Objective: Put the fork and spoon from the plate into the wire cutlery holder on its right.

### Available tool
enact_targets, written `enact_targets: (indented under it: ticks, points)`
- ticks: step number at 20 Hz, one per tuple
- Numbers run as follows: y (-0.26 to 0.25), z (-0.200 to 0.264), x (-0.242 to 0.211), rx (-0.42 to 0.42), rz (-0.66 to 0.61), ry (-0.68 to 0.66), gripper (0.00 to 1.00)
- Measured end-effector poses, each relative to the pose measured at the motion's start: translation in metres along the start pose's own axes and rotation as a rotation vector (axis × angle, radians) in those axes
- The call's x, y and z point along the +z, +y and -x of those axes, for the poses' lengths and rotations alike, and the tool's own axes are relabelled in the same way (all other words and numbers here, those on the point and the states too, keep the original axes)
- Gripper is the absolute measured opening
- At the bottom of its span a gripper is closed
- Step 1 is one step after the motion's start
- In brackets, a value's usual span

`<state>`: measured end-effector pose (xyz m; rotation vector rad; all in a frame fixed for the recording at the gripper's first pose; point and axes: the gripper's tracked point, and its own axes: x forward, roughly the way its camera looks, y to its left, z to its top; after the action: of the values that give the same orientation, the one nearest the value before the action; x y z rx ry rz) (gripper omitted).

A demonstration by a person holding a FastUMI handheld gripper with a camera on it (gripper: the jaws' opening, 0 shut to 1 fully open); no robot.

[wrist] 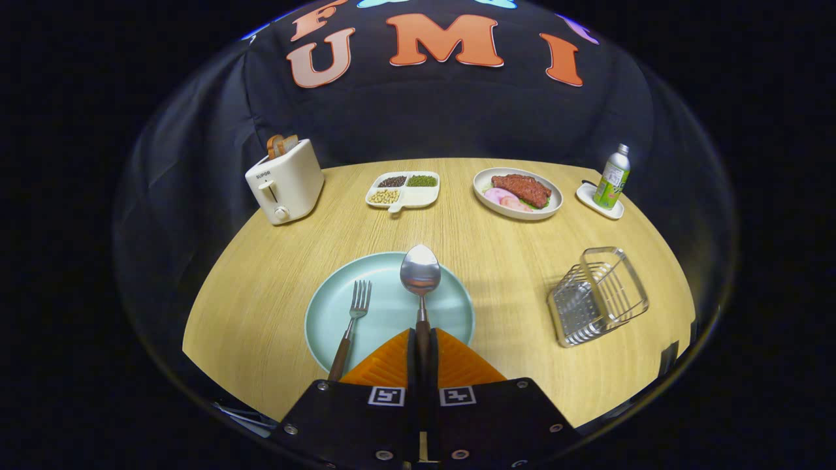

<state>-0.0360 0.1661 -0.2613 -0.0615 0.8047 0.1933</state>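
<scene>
spoon handle sits clamped between the two fingers of the gripper (pixel 422 339): the jaws are clenched on the dark wooden handle of the polished steel spoon (pixel 420 274), and its bowl stands out ahead of the fingertips, over the far part of the pale blue round plate (pixel 450 307). whether the bowl rests on the plate or is lifted just off it cannot be told. the steel fork with a brown wooden handle (pixel 353 316) lies on the plate's left half, tines pointing to the table's far edge, handle end reaching over the near rim, just left of the fingers and apart from the spoon.

the clear-framed wire cutlery holder (pixel 597 297) lies tipped on its side near the right edge of the light wooden table (pixel 261 313), well apart from the plate, its open mouth turned up and away.

in my judgement the spoon is light and stiff, but top-heavy: the steel bowl outweighs the slim handle, so a grip this far back lets it droop or swing. the smooth handle may slip or twist between the pads; a hold nearer the neck would steady it. the fork should handle alike, and is best taken at mid-handle where it overhangs the rim. the holder looks light and could skid or roll if the spoon knocks it, so the entry calls for a gentle, well-aimed feed.
</scene>
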Motion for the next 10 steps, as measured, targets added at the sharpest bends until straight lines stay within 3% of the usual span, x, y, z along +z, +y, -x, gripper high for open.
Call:
enact_targets:
  ticks: [10]
  points:
    - [-0.127, 0.078, 0.025, -0.056, 0.067, 0.136, 0.05]
